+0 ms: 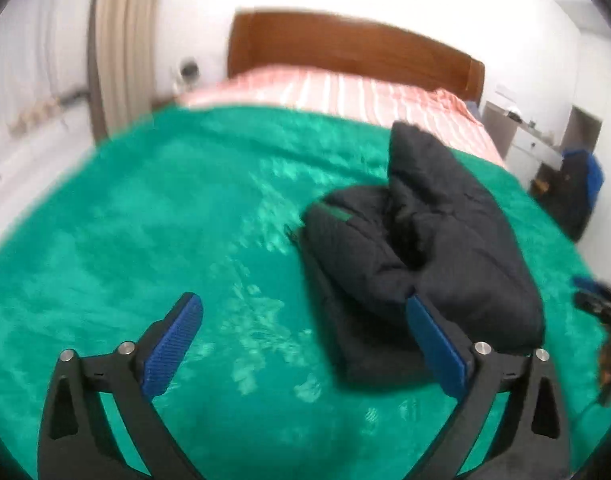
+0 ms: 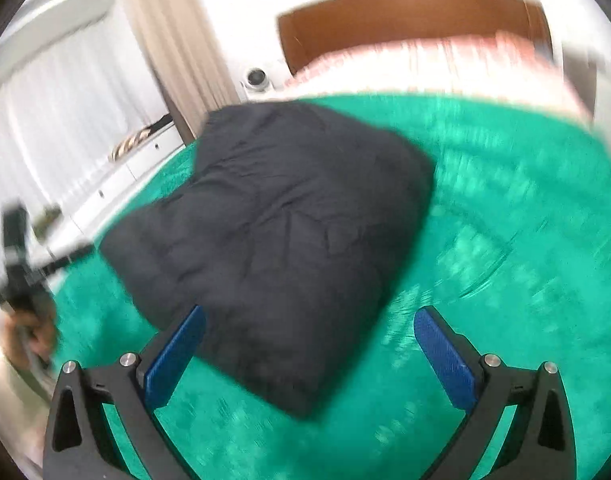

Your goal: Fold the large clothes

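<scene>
A dark padded jacket lies folded into a thick bundle on a green fleece blanket, with one part sticking up at its far end. My left gripper stands open above the blanket, to the left of the bundle, with nothing between its blue pads. In the right wrist view the same jacket fills the middle as a dark mound. My right gripper hangs open over its near edge, and the pads do not press on the cloth.
The blanket covers a bed with pink striped sheets and a wooden headboard. Curtains and a white cabinet run along the left. A hand holding the other gripper shows at the left edge. A dark bag sits by a desk.
</scene>
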Motion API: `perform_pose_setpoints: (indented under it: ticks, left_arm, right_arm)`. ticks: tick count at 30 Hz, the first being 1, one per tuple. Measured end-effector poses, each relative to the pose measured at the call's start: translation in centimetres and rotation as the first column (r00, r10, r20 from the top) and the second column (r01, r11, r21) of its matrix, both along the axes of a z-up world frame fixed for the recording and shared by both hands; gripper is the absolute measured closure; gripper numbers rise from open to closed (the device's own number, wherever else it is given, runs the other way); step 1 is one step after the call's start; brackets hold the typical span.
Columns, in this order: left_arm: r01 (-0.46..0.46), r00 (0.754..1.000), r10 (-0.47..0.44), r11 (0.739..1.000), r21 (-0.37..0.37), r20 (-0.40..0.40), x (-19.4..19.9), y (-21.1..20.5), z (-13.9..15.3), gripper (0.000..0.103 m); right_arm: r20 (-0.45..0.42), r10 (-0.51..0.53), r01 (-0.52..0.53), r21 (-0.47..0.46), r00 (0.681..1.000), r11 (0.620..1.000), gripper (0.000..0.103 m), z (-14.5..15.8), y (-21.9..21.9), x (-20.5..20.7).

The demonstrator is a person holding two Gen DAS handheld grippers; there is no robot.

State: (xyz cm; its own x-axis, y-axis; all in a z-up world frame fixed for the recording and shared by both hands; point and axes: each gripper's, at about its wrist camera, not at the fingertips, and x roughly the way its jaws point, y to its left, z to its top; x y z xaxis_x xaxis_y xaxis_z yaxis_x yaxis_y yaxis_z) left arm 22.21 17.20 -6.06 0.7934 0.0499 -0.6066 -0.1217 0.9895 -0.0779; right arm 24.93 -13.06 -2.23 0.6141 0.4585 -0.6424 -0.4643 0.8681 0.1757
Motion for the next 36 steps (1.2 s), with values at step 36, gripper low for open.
perform_pose_setpoints:
  ticks: [36]
  left_arm:
    - [-0.034,0.998,0.021,0.975,0.222,0.059,-15.6,-14.1,5.3,0.000]
  right_arm:
    - [0.072,-0.125,0.128,-0.028,0.989,0.991,0.000,5.1,-0.9,-19.9]
